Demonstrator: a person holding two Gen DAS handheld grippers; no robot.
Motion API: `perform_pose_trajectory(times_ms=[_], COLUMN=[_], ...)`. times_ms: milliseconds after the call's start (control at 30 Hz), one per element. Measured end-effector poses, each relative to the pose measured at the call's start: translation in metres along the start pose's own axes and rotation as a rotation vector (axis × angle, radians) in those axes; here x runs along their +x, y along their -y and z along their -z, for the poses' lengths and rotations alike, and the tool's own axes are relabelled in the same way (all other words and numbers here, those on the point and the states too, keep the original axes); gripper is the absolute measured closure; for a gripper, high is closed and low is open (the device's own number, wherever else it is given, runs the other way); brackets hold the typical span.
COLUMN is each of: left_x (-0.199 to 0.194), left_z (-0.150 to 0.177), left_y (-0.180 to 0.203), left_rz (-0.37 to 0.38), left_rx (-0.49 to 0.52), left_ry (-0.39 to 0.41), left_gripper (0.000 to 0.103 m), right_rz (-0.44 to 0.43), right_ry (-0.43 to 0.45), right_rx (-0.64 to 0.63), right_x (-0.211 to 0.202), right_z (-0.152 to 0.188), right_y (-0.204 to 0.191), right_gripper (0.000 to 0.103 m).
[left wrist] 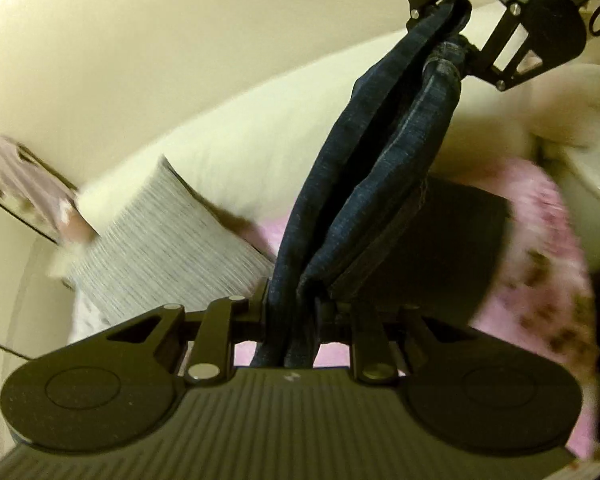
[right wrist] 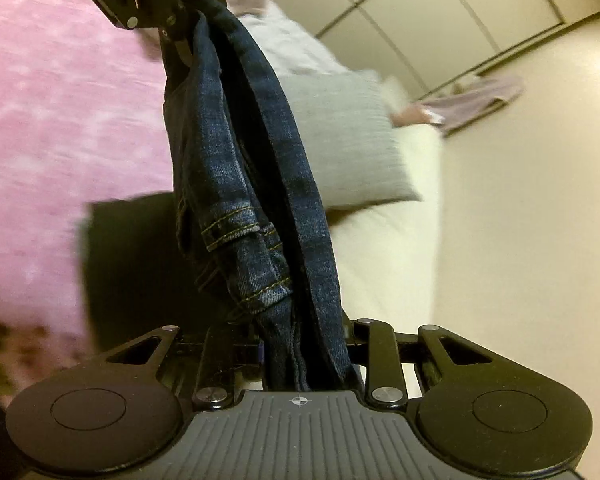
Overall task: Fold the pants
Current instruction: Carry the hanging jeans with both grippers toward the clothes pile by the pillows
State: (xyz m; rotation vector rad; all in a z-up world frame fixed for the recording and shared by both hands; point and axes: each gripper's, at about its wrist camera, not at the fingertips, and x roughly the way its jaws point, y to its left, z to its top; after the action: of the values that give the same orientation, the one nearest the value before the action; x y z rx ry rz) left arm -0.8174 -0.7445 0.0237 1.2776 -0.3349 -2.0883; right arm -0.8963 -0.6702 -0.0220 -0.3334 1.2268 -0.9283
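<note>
No brand, label or legible writing was found in either view. In the left wrist view, a lilac garment [left wrist: 24, 184] was blurred at the left edge, beside a grey striped pillow [left wrist: 160, 248] on a cream bed surface [left wrist: 236, 128]. The left gripper [left wrist: 290, 312] was closed to a narrow gap on the dark denim pants [left wrist: 380, 152], which were stretched taut — clear of the bed — up to the right gripper [left wrist: 456, 36], likewise clamped on them. A pink blanket [left wrist: 540, 248] lay at the right, its far edge cut off. In the right wrist view, the blanket [right wrist: 60, 112] filled the left; the pants [right wrist: 236, 160], with stitched hems showing, ran from the left gripper [right wrist: 184, 20] to the right gripper [right wrist: 304, 356]. A dark shape under the pants could not be identified.
</note>
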Motion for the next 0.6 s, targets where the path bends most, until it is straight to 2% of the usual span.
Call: perform_pose_trajectory(times_ms=[100, 200, 267, 300, 333, 367, 500, 600], left_x=[0.039, 0.089, 0.133, 0.152, 0.165, 0.170, 0.168, 0.175], left_z=[0.002, 0.033, 0.060, 0.073, 0.084, 0.092, 0.100, 0.095], left_y=[0.021, 0.079, 0.124, 0.146, 0.168, 0.183, 0.190, 0.186], left_rz=[-0.059, -0.102, -0.057, -0.029, -0.020, -0.025, -0.049, -0.037], left_rx=[-0.003, 0.019, 0.021, 0.040, 0.081, 0.107, 0.125, 0.161], left_ry=[0.041, 0.034, -0.026, -0.062, -0.083, -0.088, -0.049, -0.060], left_gripper=[0.086, 0.087, 0.086, 0.086, 0.086, 0.087, 0.086, 0.086], right_rz=[0.082, 0.138, 0.097, 0.023, -0.021, -0.027, 0.014, 0.020], right_ry=[0.031, 0.069, 0.063, 0.021, -0.008, -0.016, 0.038, 0.034], right_rx=[0.006, 0.008, 0.008, 0.004, -0.005, -0.011, 0.010, -0.002], right_x=[0.031, 0.068, 0.104, 0.125, 0.135, 0.139, 0.126, 0.126], right_z=[0.028, 0.068, 0.097, 0.112, 0.121, 0.128, 0.143, 0.144], right_y=[-0.006, -0.056, -0.096, -0.119, -0.136, -0.148, -0.155, -0.149], right_gripper=[0.077, 0.076, 0.075, 0.075, 0.073, 0.072, 0.071, 0.071])
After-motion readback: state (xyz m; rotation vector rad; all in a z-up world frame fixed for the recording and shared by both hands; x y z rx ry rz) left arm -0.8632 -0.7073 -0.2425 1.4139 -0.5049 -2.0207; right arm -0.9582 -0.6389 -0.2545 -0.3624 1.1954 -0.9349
